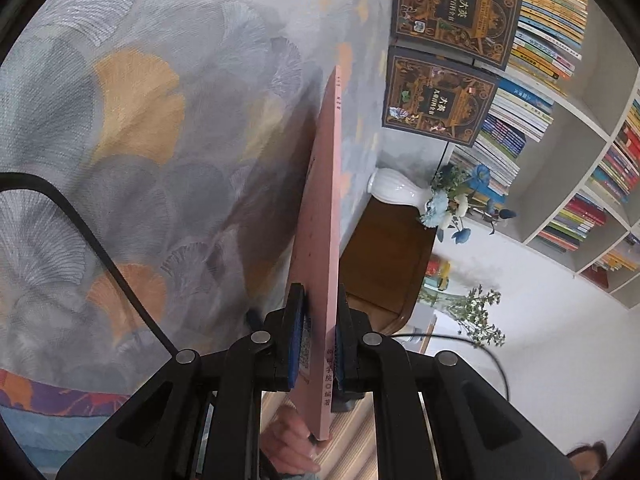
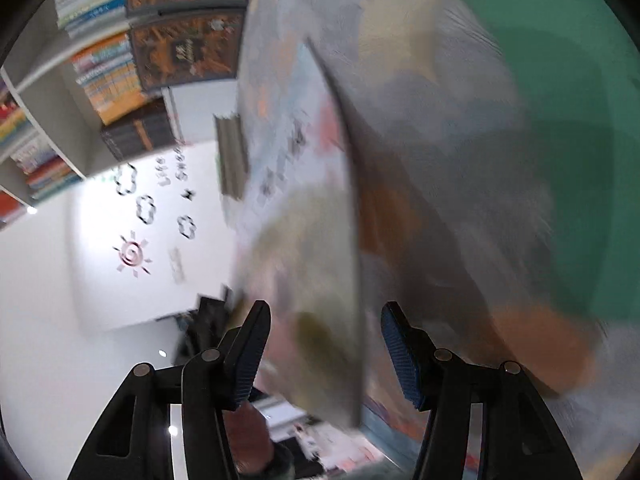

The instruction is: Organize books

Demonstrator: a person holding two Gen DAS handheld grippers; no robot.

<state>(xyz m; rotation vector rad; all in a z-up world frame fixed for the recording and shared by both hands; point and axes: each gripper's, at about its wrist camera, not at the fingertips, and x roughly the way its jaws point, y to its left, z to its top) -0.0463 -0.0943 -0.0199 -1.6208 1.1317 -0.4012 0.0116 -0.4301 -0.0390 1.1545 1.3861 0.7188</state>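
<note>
My left gripper [image 1: 318, 332] is shut on a thin pink book [image 1: 326, 200], seen edge-on with its spine toward the camera, over the patterned tablecloth [image 1: 160, 120]. A hand [image 1: 288, 440] shows under the book's near corner. In the blurred right wrist view, my right gripper [image 2: 324, 344] has its jaws apart and opening. A thin pastel-covered book [image 2: 304, 220] lies between them, nearer the left finger [image 2: 248, 352], and no pad visibly presses it. Two dark ornate books [image 1: 452, 4] [image 1: 436, 100] stand at the table's far edge.
A white bookshelf [image 1: 560, 128] packed with colourful books fills the wall beyond the table. A white vase [image 1: 394, 188] with blue flowers stands near the table's corner. A green flat shape [image 2: 560, 120] lies on the cloth at the right. Wall stickers [image 2: 132, 252] show on the left.
</note>
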